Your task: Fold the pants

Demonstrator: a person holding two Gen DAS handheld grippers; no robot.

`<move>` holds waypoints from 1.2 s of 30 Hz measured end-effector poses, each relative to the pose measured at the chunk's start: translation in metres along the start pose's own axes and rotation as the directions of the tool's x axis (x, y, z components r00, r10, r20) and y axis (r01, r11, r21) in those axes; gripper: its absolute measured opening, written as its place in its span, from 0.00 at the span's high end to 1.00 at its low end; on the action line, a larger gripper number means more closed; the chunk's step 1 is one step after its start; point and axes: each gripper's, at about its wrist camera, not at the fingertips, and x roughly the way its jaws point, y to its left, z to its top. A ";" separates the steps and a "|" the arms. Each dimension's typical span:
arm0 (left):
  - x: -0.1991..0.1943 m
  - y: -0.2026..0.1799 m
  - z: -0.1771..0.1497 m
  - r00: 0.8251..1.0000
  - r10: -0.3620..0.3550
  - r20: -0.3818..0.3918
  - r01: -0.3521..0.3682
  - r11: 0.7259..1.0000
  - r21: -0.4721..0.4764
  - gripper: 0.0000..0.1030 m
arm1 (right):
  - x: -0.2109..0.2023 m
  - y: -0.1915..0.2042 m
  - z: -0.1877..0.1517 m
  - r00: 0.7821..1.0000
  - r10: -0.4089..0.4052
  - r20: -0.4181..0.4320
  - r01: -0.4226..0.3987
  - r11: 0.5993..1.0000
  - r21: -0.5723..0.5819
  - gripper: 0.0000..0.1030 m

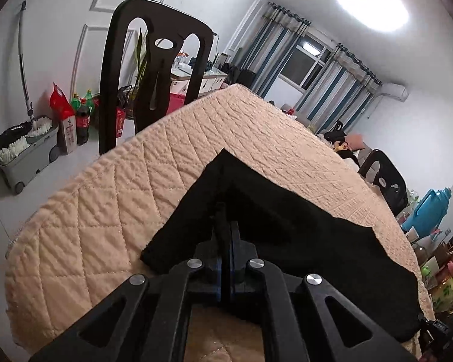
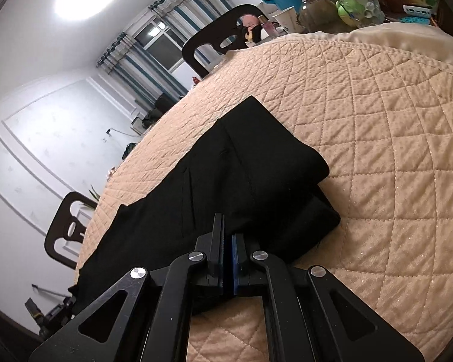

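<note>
The pants (image 1: 287, 226) lie flat on the quilt (image 1: 105, 226), black and partly folded, running along its near side with a squared corner pointing to the far side. Both grippers have taken hold of the near edge, so the step in hand looks like lifting that edge and carrying it over to make the next fold.

At the left end, the left gripper (image 1: 225, 211) has its jaws together on the cloth: a ridge of black fabric stands up between the fingers. To do this well, raise both ends level and together, so the edge stays straight and the layers beneath do not drag. Carry it just far enough to meet the far edge, then lay it down before letting go.

In the right wrist view the pants (image 2: 241, 166) show a doubled, rounded bulge at the right end, where layers already lie one over another. The right gripper (image 2: 226, 226) has its jaws pressed together at the near hem; black on black makes it hard to be sure how much cloth it has, but it seems to pinch the edge.

Both grippers point forward and somewhat downward across the quilt (image 2: 392, 181), the left at the left end of the pants, the right near the bulge.
</note>
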 end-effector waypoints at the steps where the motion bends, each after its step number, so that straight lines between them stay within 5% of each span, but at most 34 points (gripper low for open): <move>1: -0.002 0.001 0.000 1.000 0.004 0.004 -0.004 1.000 0.001 0.96 | -0.002 0.000 0.000 1.000 0.003 0.004 -0.003 1.000 0.000 0.97; 5: 0.002 0.008 0.002 0.998 0.047 -0.048 -0.047 0.999 -0.009 0.92 | -0.004 -0.009 -0.002 1.000 0.017 -0.003 -0.017 1.000 0.017 0.97; 8: -0.009 0.017 0.014 0.986 0.165 0.018 -0.164 0.986 -0.028 0.91 | -0.013 -0.009 0.001 1.000 -0.003 0.018 0.003 1.000 0.009 0.92; 10: -0.019 0.025 0.025 0.977 0.200 0.070 -0.198 0.980 -0.036 0.81 | -0.019 -0.006 0.003 0.998 -0.042 0.044 0.043 0.999 -0.018 0.88; 13: -0.014 0.024 0.041 0.991 0.129 0.041 -0.129 0.992 0.000 0.59 | -0.030 0.000 0.006 0.985 -0.122 0.118 0.129 0.991 -0.047 0.84; 15: -0.003 0.008 0.045 0.995 0.095 0.023 -0.096 0.991 0.096 0.54 | -0.038 0.001 0.009 0.975 -0.151 0.165 0.162 0.985 -0.054 0.84; 19: 0.038 -0.025 0.045 0.993 0.064 -0.096 -0.036 0.962 0.270 0.54 | -0.046 0.010 0.014 0.960 -0.174 0.220 0.197 0.976 -0.087 0.84; 23: 0.067 -0.044 0.044 0.986 0.103 -0.132 -0.047 0.927 0.372 0.54 | -0.040 0.017 0.018 0.965 -0.136 0.222 0.162 0.982 -0.103 0.84; 27: 0.074 -0.048 0.048 0.978 0.120 -0.171 -0.047 0.923 0.381 0.56 | -0.028 0.026 0.016 0.975 -0.092 0.204 0.120 0.984 -0.131 0.84; 31: 0.074 -0.051 0.050 0.975 0.164 -0.152 -0.089 0.907 0.413 0.95 | -0.021 0.035 0.012 0.980 -0.066 0.188 0.097 0.982 -0.160 0.84; 36: 0.065 -0.057 0.056 0.985 0.157 -0.076 -0.110 0.899 0.423 0.97 | -0.019 0.037 0.011 0.980 -0.070 0.184 0.102 0.979 -0.174 0.84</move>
